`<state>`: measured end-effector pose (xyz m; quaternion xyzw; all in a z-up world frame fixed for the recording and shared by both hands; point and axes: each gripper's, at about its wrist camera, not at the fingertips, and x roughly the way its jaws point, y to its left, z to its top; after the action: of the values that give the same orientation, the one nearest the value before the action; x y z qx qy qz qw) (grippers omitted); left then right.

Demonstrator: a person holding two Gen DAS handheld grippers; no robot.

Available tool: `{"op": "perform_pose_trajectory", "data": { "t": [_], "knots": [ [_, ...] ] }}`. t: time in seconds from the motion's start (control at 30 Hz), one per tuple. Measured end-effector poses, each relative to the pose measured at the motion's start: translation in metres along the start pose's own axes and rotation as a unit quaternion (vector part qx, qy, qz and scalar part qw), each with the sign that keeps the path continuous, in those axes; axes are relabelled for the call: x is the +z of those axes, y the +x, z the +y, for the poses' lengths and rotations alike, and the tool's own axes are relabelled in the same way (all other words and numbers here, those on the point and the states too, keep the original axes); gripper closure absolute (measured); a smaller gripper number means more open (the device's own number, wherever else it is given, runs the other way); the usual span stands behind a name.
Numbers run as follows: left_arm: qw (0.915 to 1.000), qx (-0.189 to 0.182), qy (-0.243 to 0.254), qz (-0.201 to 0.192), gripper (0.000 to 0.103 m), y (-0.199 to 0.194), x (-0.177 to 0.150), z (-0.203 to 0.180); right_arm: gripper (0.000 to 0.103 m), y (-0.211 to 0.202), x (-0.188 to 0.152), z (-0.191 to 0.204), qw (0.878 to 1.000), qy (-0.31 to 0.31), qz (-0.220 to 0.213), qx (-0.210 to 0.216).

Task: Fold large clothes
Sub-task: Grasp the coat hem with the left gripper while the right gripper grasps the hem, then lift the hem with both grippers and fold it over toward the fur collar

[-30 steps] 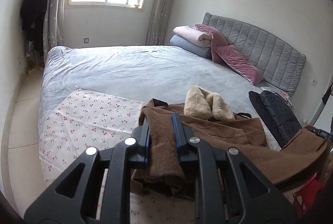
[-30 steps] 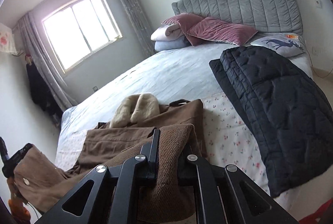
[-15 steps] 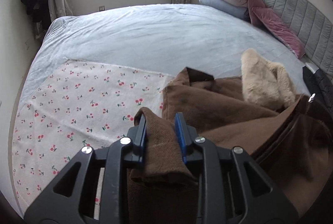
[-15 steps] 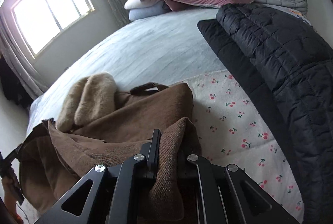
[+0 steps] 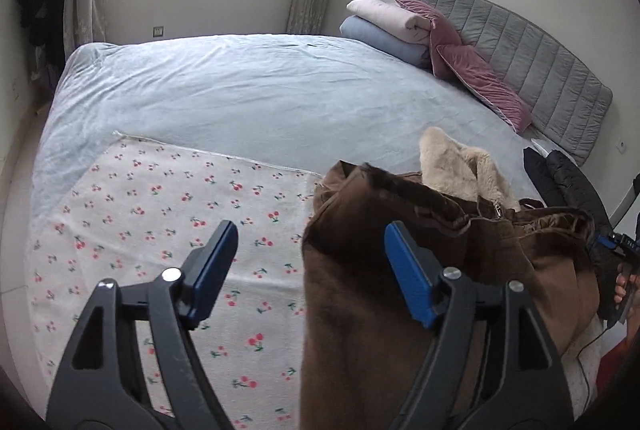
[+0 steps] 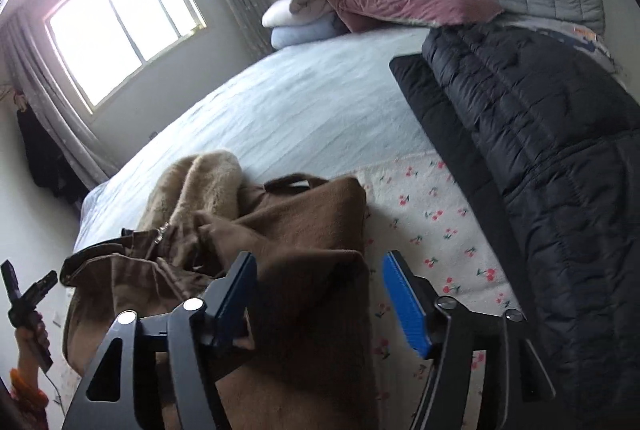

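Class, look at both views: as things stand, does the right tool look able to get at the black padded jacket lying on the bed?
Probably yes. The right tool stands open over the brown coat, gripping nothing. The black padded jacket lies uncovered just beside it, with only bare cherry-print cloth between.

Left claw and right claw have just sprung apart.

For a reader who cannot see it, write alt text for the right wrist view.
An open gripper, its jaws just opened, hangs over a brown coat with a tan fur collar, lying on a cherry-print sheet on a bed. A black quilted jacket lies to the right.
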<state>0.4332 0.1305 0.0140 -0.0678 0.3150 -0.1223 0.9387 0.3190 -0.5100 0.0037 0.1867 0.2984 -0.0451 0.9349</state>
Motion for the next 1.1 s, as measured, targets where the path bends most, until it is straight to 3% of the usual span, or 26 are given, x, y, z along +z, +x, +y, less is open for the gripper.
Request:
{"op": "perform_pose_trajectory", "data": {
  "t": [0.17, 0.3, 0.43, 0.5, 0.53, 0.6, 0.63, 0.7, 0.83, 0.97, 1.1],
  "knots": [
    [0.9972, 0.016, 0.053, 0.049, 0.023, 0.022, -0.007, 0.012, 0.031, 0.007, 0.003, 0.001, 0.998, -0.055, 0.03, -0.025],
    [0.9938, -0.017, 0.068, 0.087, 0.023, 0.064, -0.014, -0.006, 0.031, 0.047, 0.008, 0.019, 0.992, -0.093, 0.073, -0.036],
    [0.9936, -0.011, 0.067, 0.091, 0.027, 0.092, -0.006, -0.027, 0.032, 0.092, 0.015, 0.036, 0.983, -0.134, 0.1, -0.073],
    [0.993, -0.015, 0.062, 0.1, 0.035, 0.105, -0.001, -0.036, 0.036, 0.109, 0.018, 0.041, 0.981, -0.139, 0.102, -0.087],
    [0.9923, -0.017, 0.06, 0.107, 0.046, 0.11, 0.001, -0.039, 0.043, 0.117, 0.018, 0.043, 0.982, -0.133, 0.105, -0.086],
    [0.9906, -0.003, 0.067, 0.119, 0.078, 0.115, 0.002, -0.047, 0.066, 0.125, 0.015, 0.046, 0.982, -0.127, 0.11, -0.087],
    [0.9898, 0.014, 0.073, 0.122, 0.095, 0.114, 0.001, -0.051, 0.083, 0.127, 0.012, 0.05, 0.98, -0.134, 0.111, -0.094],
    [0.9912, 0.071, 0.073, 0.084, 0.096, 0.093, 0.003, -0.06, 0.091, 0.114, 0.006, 0.063, 0.972, -0.158, 0.081, -0.155],
    [0.9923, 0.082, 0.091, -0.017, 0.096, 0.042, 0.023, -0.089, 0.093, 0.067, 0.005, 0.096, 0.952, -0.203, -0.029, -0.226],
    [0.9821, 0.127, 0.111, -0.082, 0.096, 0.029, 0.06, -0.114, 0.094, 0.044, 0.028, 0.124, 0.937, -0.205, -0.112, -0.258],
    [0.9721, 0.172, 0.094, -0.13, 0.096, 0.045, 0.099, -0.116, 0.094, 0.048, 0.067, 0.13, 0.923, -0.184, -0.169, -0.292]
  ]
}}
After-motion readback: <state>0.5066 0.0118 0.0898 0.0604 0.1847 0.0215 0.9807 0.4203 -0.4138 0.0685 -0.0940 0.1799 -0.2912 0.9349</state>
